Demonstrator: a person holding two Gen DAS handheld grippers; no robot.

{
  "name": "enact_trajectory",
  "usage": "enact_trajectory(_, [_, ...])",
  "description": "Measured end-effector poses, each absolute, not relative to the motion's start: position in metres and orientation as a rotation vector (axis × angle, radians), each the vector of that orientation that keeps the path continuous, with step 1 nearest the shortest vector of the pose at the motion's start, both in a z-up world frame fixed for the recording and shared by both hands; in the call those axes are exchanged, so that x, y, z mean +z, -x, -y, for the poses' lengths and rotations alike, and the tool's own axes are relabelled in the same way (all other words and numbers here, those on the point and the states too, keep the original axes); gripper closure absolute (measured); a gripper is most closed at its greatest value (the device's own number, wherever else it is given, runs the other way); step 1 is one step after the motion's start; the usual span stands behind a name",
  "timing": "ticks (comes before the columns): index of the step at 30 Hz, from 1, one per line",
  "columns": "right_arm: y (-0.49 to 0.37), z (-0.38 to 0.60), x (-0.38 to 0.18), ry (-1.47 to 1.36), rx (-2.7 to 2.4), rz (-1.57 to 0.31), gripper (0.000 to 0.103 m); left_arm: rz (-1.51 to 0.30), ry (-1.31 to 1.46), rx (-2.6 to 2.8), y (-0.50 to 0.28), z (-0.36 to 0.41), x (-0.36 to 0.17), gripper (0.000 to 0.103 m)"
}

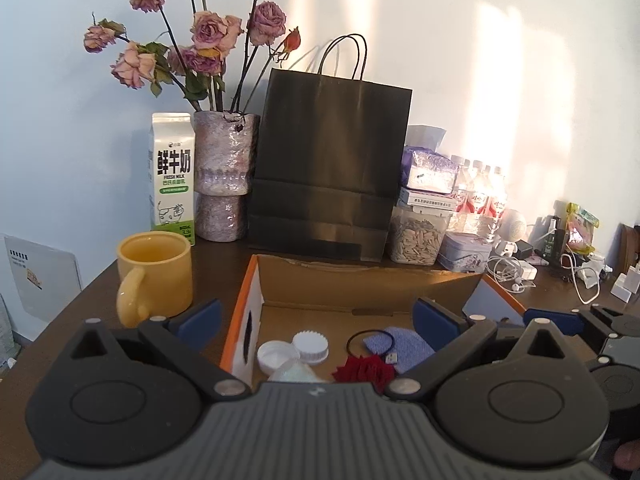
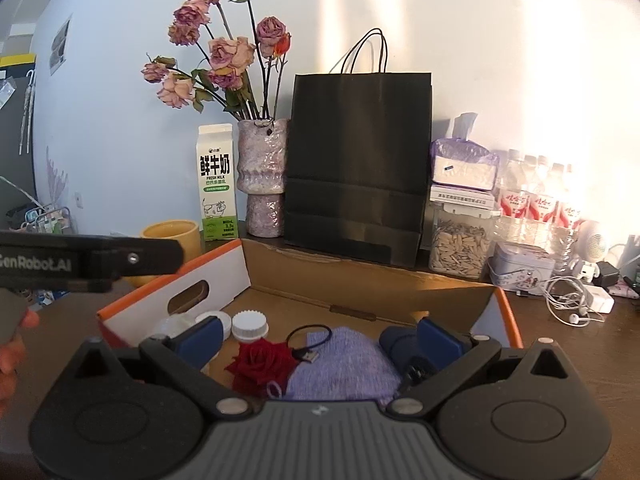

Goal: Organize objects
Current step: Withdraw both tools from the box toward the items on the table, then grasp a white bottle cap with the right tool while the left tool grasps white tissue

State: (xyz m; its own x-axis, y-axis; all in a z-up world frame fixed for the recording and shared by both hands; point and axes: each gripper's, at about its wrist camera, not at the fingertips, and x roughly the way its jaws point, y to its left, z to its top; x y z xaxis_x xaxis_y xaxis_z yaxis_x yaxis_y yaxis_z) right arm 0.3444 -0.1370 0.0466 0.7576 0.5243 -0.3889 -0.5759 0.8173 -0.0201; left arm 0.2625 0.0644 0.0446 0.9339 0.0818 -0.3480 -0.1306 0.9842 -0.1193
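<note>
Both grippers, left [image 1: 316, 320] and right [image 2: 316, 336], gape wide (nothing held) over a cardboard box [image 2: 360, 280] holding a knitted purple cloth [image 2: 344, 364] and ridged white caps [image 1: 310, 346].

Pale blue-white wall [image 1: 460, 20] is filling the back, warm sunlight patches [image 1: 516, 92] falling across its right side. Dark brown wooden table [image 1: 76, 304] is standing against it. Dried roses [image 1: 208, 36] in a mottled vase [image 1: 226, 176] are sitting at the wall, milk carton [image 1: 172, 176] just left, black paper bag [image 1: 332, 168] just right. In the right view, a dark panel [image 2: 16, 128] is showing at far left.
</note>
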Motion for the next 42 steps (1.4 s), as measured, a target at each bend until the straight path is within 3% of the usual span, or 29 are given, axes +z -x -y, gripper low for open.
enact_trajectory(19, [-0.28,0.195,0.024,0.204,0.565,-0.443,0.0,-0.44,0.117,0.124,-0.192,-0.064,0.022,0.0])
enact_trajectory(33, [-0.284,0.222,-0.004,0.209,0.569,-0.559,0.0,-0.489,0.143,0.168,-0.154,-0.066,0.007,0.0])
enact_trajectory(36, [-0.292,0.219,-0.011,0.202,0.554,-0.589,0.006,-0.488,0.139,0.17,-0.152,-0.064,0.008,0.0])
enact_trajectory(38, [-0.297,0.217,-0.015,0.194,0.559,-0.611,0.017,-0.49,0.134,0.168,-0.152,-0.063,0.009,0.0])
enact_trajectory(42, [-0.302,0.211,-0.017,0.189,0.583,-0.621,0.03,-0.491,0.126,0.156,-0.155,-0.059,0.01,0.0])
